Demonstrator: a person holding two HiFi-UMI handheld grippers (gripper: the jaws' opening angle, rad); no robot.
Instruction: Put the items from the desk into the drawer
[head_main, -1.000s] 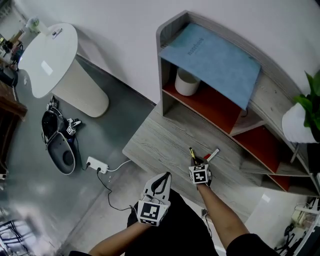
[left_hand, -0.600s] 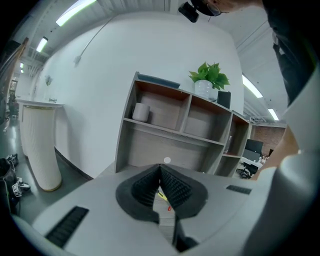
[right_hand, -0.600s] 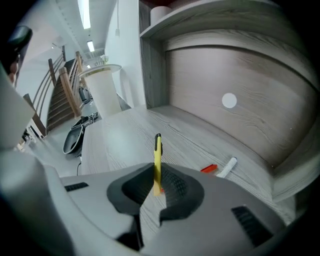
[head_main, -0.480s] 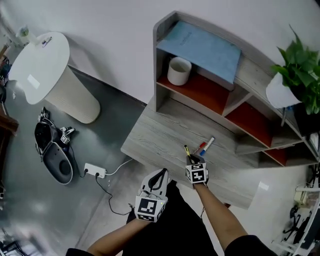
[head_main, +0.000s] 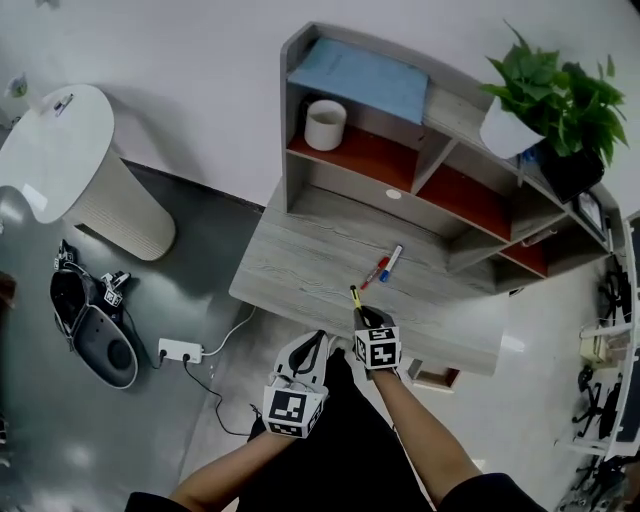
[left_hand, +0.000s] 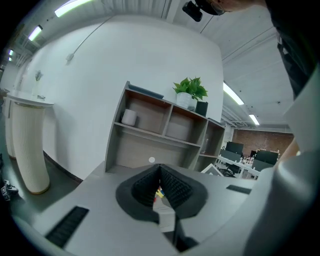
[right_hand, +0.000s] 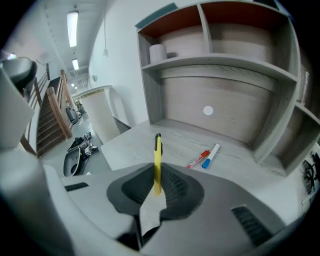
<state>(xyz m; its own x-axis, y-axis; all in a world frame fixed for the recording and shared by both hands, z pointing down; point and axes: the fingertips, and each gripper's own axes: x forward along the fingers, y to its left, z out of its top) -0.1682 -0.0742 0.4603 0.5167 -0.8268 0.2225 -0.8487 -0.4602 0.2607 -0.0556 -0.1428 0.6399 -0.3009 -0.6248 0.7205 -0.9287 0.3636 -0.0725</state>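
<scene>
So the right gripper (head_main: 365, 318) has its fingers clamped on the yellow pen (right_hand: 157, 150), and compared to a second ago it's pulled back from the other two. Before, the pen tip was right next to them; now it sits near the lower edge of the worktop (head_main: 300, 270), clearly apart from the red marker (head_main: 375, 272) and blue marker (head_main: 391, 262), which haven't budged. I'd say that's one item picked and on its way, two left on the desk. The left gripper (head_main: 320, 345) hangs off the worktop edge in the lower middle of the head view, fingers together with nothing in them. The annoying part is the drawer: I can't really find it. There's a small brownish thing (head_main: 435, 378) poking out under the worktop edge at lower right, but it's too small to call. The lower end of the pen is buried between the fingers too.
</scene>
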